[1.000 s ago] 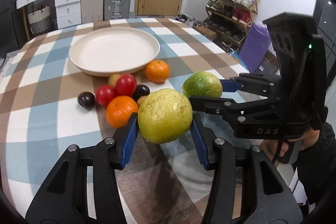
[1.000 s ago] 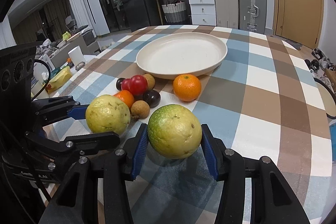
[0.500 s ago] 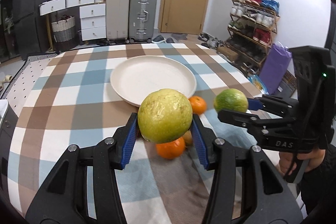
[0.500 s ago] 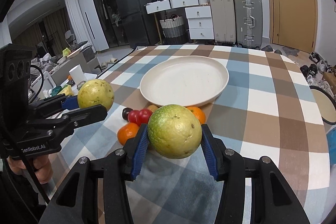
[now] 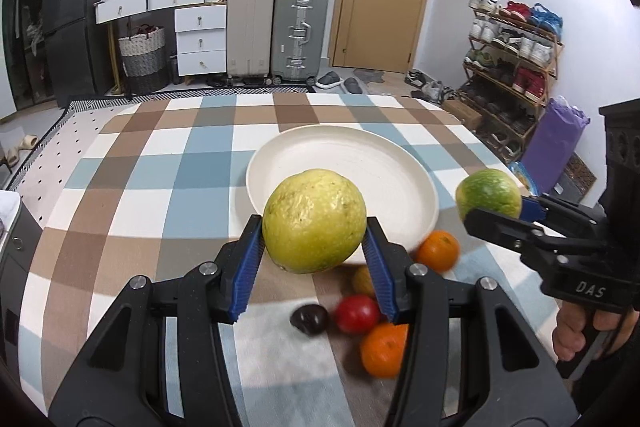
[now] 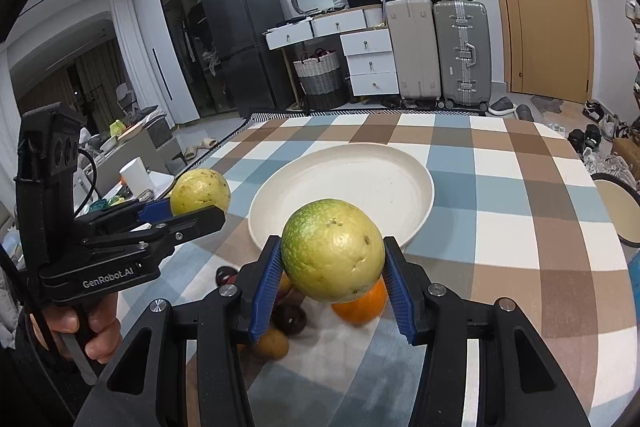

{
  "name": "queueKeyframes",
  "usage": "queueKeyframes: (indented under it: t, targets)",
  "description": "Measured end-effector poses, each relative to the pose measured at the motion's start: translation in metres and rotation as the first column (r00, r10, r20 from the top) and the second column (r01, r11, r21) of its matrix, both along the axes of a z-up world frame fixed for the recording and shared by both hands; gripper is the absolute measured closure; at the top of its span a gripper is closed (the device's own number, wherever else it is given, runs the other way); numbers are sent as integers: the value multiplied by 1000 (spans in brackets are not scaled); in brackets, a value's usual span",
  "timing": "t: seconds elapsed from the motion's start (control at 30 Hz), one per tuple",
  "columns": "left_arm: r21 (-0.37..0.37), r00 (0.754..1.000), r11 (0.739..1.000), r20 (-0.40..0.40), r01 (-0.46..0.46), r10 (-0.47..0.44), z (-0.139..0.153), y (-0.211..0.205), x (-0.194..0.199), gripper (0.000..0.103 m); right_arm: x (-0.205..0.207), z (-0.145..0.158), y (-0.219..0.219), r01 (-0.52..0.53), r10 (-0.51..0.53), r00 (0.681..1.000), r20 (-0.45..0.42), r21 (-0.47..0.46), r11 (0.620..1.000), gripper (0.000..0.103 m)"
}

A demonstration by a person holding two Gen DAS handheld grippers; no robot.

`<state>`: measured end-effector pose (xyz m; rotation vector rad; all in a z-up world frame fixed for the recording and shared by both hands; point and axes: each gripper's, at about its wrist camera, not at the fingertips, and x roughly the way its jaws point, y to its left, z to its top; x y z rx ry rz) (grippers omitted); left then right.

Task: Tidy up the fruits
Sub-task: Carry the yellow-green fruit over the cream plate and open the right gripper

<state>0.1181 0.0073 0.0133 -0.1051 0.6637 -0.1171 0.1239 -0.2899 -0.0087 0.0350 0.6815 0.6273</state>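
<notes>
My left gripper [image 5: 314, 259] is shut on a large yellow guava [image 5: 314, 221] and holds it in the air, just short of the near rim of the cream plate [image 5: 384, 159]. My right gripper [image 6: 332, 267] is shut on a greener guava [image 6: 332, 251], also lifted, in front of the plate [image 6: 372, 179]. Each held fruit shows in the other view: the green guava [image 5: 488, 193] and the yellow guava [image 6: 200, 191]. The plate holds nothing.
Small fruits lie on the checked tablecloth [image 5: 160, 167] below the grippers: two oranges [image 5: 438, 251] [image 5: 382, 349], a red tomato [image 5: 356, 313], a dark plum [image 5: 308, 319], a brownish fruit [image 6: 272, 345]. Suitcases, drawers and a shoe rack [image 5: 512, 51] stand beyond the table.
Both grippers have risen from near the tabletop with their guavas. The fruit pile now lies lower in the frames, and the plate sits directly beyond the held fruits.
</notes>
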Motion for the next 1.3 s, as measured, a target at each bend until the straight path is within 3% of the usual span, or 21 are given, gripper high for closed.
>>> queueKeyframes:
  t: [0.67,1.3]
  targets:
    - [-15,999,999,-41,-30,29,-31,13,76,56,68,-24,24,23,-25,998,-63,-32,999,53]
    - [45,998,999,-55,-6,9,-47,0,81,56,72,-32,31,45,-50,996,-69,-75,996,53]
